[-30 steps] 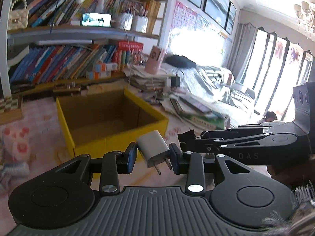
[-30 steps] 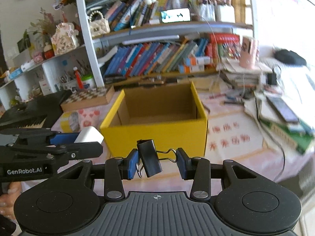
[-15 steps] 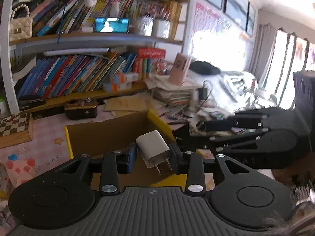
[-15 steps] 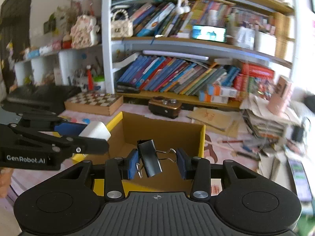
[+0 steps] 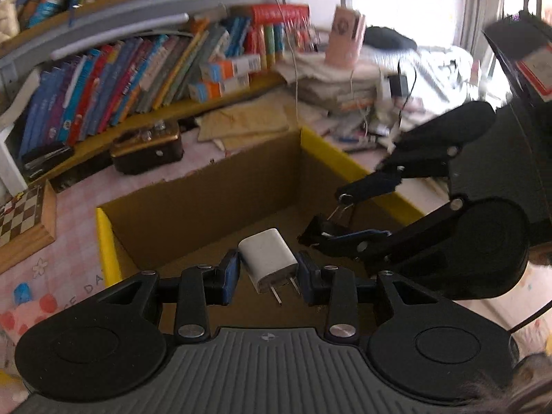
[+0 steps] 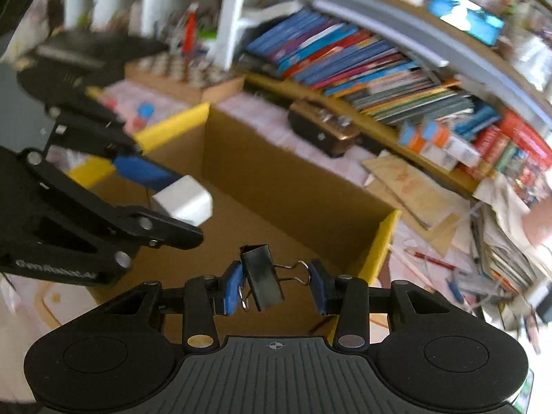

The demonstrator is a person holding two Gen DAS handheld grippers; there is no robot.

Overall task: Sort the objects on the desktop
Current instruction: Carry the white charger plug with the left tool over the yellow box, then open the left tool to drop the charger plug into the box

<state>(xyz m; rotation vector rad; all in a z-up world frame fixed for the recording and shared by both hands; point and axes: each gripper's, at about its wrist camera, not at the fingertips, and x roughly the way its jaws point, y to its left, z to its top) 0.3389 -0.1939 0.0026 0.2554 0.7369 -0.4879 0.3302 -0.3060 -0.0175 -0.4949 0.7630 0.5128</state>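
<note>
Left hand-held gripper [image 5: 268, 277] clamps charger [image 5: 268, 259], right hand-held gripper [image 6: 275, 281] clamps binder clip [image 6: 261, 277]; both over open box [image 5: 107, 241], likely for drop-in.

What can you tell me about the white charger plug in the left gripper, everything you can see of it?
The white charger plug is a small, rounded, glossy plastic block with two flat metal prongs pointing down toward the camera. It is tilted, clamped by its sides between the left gripper's blue pads, hanging over the open yellow cardboard box, touching nothing else.
</note>
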